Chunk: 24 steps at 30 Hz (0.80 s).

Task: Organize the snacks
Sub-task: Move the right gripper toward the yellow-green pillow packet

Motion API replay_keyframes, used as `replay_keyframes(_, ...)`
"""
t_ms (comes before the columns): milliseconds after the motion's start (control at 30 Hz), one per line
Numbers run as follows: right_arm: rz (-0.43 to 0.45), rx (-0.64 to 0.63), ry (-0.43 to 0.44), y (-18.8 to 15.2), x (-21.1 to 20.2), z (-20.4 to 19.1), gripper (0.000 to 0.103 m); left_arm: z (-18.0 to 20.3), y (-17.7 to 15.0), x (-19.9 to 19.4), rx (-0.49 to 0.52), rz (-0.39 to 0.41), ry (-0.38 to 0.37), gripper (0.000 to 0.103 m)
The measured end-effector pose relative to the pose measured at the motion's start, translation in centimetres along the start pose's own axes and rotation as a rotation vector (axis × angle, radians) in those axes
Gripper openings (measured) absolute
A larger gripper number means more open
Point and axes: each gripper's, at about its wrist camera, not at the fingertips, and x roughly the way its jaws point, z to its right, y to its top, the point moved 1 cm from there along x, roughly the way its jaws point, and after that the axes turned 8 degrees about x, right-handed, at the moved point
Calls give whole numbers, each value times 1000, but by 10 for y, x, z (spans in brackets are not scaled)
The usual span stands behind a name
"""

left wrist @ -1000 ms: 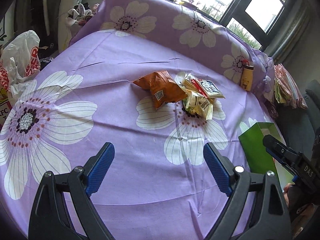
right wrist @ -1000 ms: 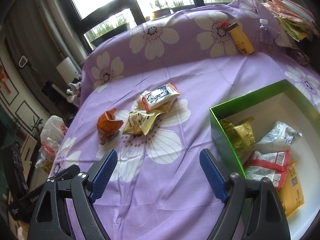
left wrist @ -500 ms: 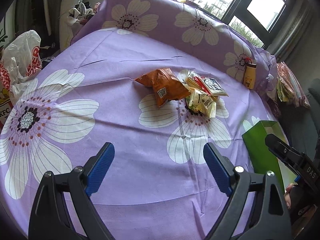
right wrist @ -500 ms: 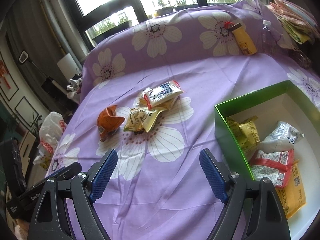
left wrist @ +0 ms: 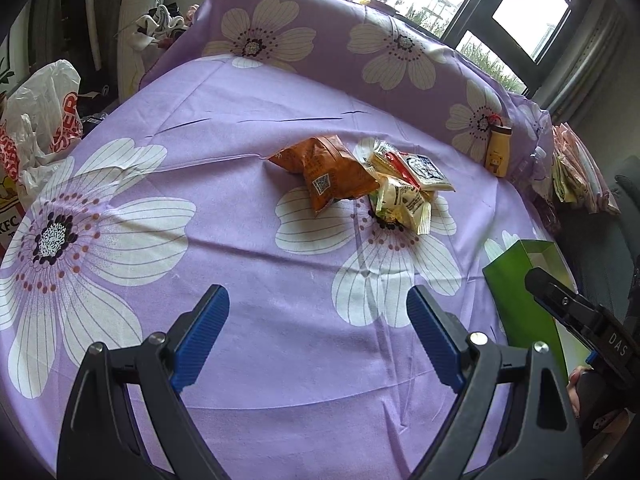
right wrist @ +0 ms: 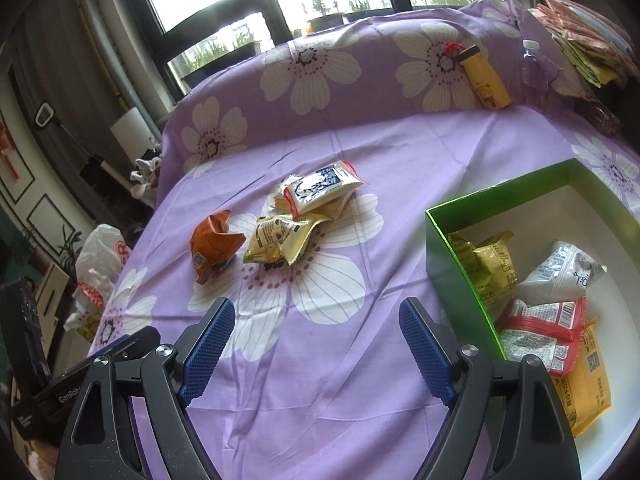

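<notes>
Meanwhile, both the left hand-held gripper (left wrist: 318, 322) and right hand-held gripper (right wrist: 316, 334) are hovering open and empty; loose snack packets (right wrist: 296, 216) are lying at twelve o'clock, the green box (right wrist: 460, 260) at three, favouring single-packet grasps.

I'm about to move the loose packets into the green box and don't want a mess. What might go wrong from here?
1. The loose packets overlap: the white packet lies on the yellow packet, so one grab may drag or drop a neighbour.
2. The orange bag is crumpled and may slip from the open right tongs.
3. The green box already holds several packets near its close wall, so new ones may pile up or catch the rim.
</notes>
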Motion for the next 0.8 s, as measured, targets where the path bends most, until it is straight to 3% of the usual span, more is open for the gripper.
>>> replay_keyframes(800,6,-6,-9,-1,1,0,84,6,-3,0,13,3,-10,91)
